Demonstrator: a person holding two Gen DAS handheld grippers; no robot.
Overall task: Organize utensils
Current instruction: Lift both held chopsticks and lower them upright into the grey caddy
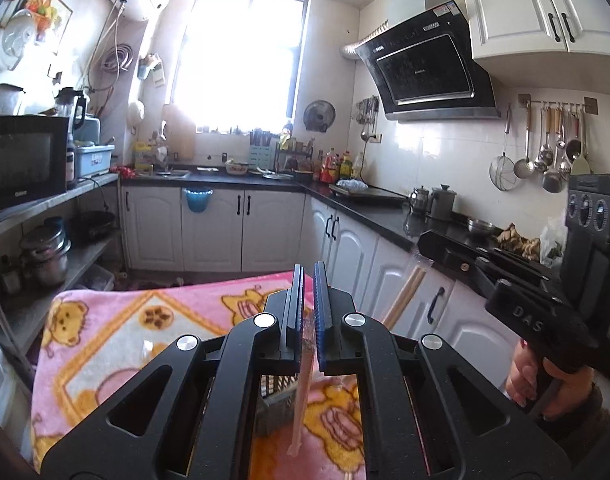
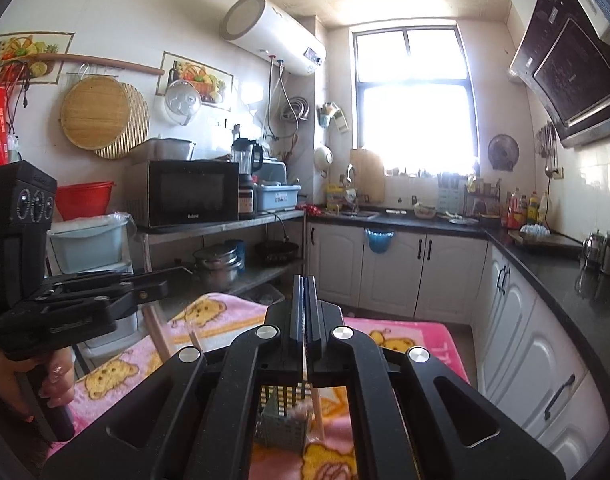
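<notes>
Wooden chopsticks (image 2: pixel 305 360) half-hidden by right claw (image 2: pixel 305 300)

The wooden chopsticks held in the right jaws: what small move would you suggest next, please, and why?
Probably lower the right gripper straight down a little, then open. Its jaws are closed on thin wooden chopsticks whose lower ends hang beside the grey slotted plastic utensil basket on the pink cartoon-bear blanket. The left gripper holds a wrapped pink utensil nearby, so keep clear of it.
</notes>
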